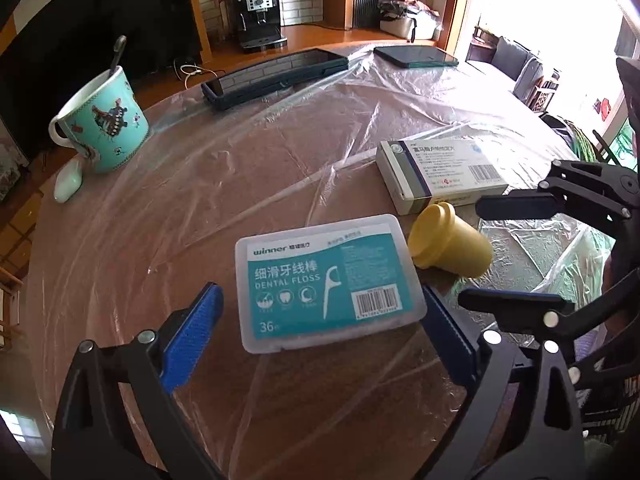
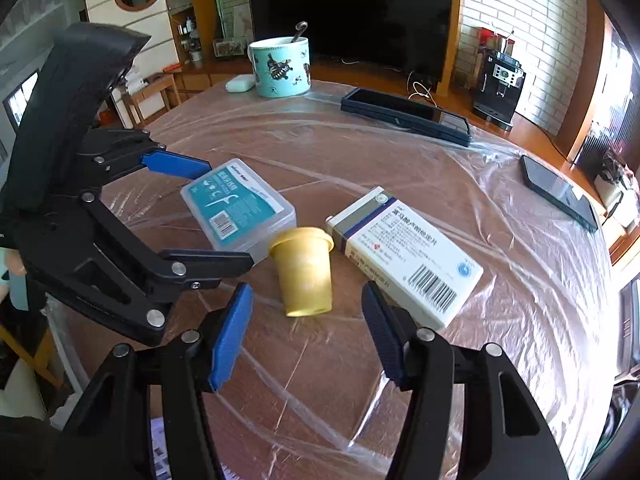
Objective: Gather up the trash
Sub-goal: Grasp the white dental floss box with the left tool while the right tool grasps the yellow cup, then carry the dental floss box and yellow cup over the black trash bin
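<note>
Both tongs gape empty over the film-covered worktop (image 1: pixel 168 216): left tongs (image 1: pixel 320 316) straddling the dental floss box (image 1: pixel 330 280), right tongs (image 2: pixel 308 324) just short of the toppled yellow cup (image 2: pixel 304 272) (1 nudge may roll it), medicine box (image 2: pixel 404 256) beside.

from my left wrist view the right gripper (image 1: pixel 508 252) runs off the right edge of the frame, and its lower finger hides part of the yellow cup (image 1: pixel 450 242) base. small print on the medicine box (image 1: pixel 440 172) is too fine for me to read. in the right wrist view the left gripper (image 2: pixel 216 216) covers a corner of the floss box (image 2: pixel 236 204).
</note>
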